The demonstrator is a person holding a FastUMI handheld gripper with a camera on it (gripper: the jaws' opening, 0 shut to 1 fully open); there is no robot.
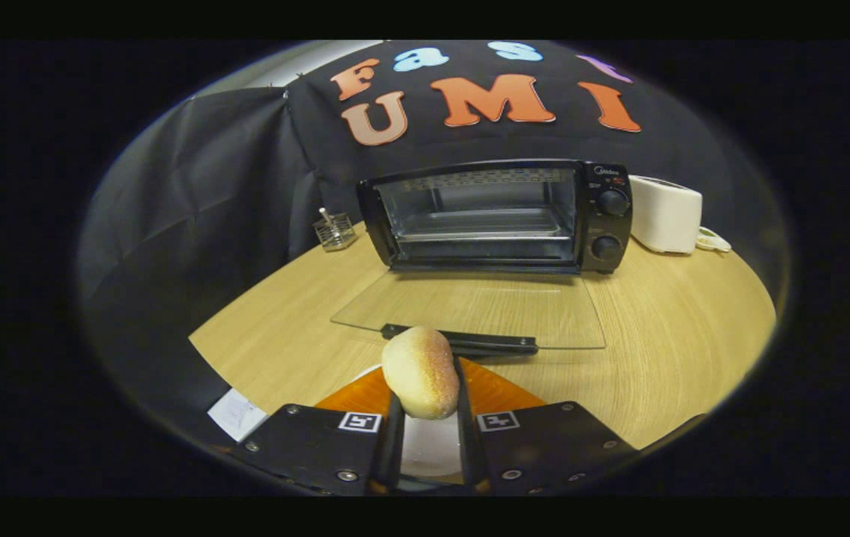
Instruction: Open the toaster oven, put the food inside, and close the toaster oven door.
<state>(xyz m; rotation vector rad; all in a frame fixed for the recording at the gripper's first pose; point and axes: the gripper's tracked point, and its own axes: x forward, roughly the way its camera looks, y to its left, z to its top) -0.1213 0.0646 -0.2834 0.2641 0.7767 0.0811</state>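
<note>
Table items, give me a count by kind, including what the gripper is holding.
Appliances: 2, the open toaster oven and the white toaster
Food: 1, the bread roll pinched in the gripper
Dishes: 1, the plate
Glass holders: 1, the small glass holder
Paper: 1, the paper slip
Total: 6

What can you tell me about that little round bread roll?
The small round bread roll is pale golden with a browner, sugary-looking top. It looks soft and whole, with no bites. The gripper is shut on it, one finger pressing each side. It is held above a white-centred orange plate, just in front of the black toaster oven's open glass door.
</note>
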